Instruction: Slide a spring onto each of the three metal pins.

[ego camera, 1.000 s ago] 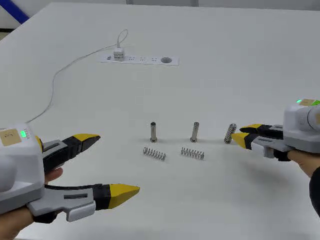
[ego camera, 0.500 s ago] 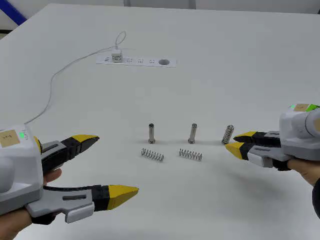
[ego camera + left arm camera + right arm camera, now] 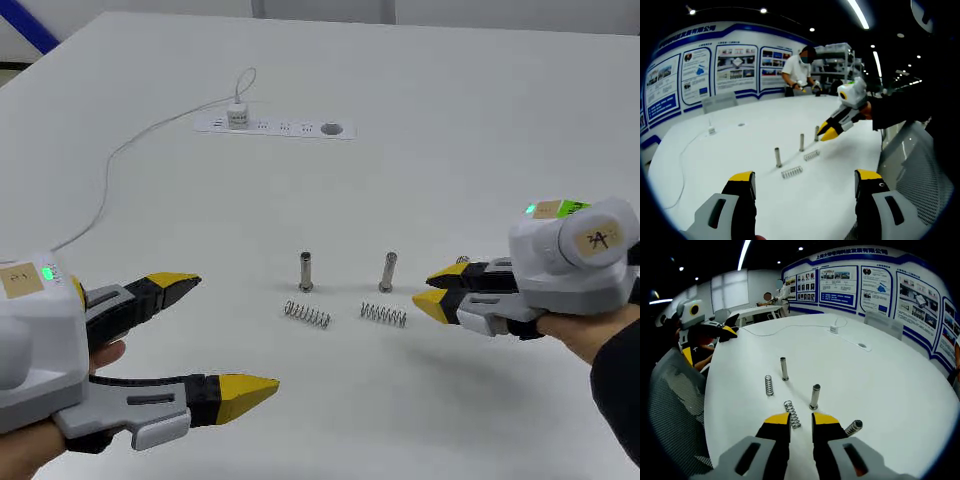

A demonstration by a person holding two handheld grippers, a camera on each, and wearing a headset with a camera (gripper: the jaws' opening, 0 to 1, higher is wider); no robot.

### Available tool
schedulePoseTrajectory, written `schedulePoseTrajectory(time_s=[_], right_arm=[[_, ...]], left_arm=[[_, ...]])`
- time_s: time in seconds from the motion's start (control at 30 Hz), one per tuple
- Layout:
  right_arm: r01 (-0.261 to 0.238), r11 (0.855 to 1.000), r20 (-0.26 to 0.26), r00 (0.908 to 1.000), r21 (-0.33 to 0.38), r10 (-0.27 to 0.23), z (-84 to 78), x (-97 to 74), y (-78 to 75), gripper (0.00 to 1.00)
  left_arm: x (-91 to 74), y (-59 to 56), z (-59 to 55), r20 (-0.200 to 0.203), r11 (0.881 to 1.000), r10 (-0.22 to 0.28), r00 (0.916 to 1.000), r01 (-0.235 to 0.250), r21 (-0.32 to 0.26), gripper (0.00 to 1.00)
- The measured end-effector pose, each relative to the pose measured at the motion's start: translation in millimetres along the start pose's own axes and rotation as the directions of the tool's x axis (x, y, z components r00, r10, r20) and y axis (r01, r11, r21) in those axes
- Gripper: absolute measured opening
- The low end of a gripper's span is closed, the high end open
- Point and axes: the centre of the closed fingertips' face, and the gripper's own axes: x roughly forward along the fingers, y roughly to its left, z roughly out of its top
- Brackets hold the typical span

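Two bare metal pins (image 3: pixel 306 270) (image 3: pixel 388 270) stand upright mid-table. A loose spring (image 3: pixel 307 315) (image 3: pixel 383 316) lies in front of each. The third pin (image 3: pixel 854 427), with a spring on it, stands just right of my right gripper's jaws; in the head view it is mostly hidden behind that gripper. My right gripper (image 3: pixel 435 288) hovers right of the right-hand loose spring (image 3: pixel 791 414), jaws a narrow gap apart and holding nothing. My left gripper (image 3: pixel 215 335) waits wide open at the near left, well short of the pins (image 3: pixel 777 156) (image 3: pixel 801 142).
A white power strip (image 3: pixel 275 126) with a plugged-in adapter lies at the far side, and its cable (image 3: pixel 130 140) trails toward the left edge. In the left gripper view a person (image 3: pixel 800 72) stands at a bench beyond the table.
My right gripper has moved left, away from the spring-covered pin and toward the right-hand loose spring. The left gripper has stayed where it was.
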Motion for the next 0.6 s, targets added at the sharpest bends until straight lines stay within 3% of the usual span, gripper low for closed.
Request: schedulePoseTrajectory(time_s=[0.43,0.6], right_arm=[[-0.112,0.987,-0.105,0.9895,-0.112,0.1,4.9,34.1,21.4,0.17],[-0.149,0.973,-0.179,0.9769,-0.175,0.117,2.0,44.9,23.1,0.17]], left_arm=[[-1.0,1.3,-1.1,-0.001,1.0,0.008,1.0,-0.008,-0.003,0.83],[-0.7,1.4,-1.7,-0.003,1.0,0.008,1.0,-0.009,-0.004,0.83]])
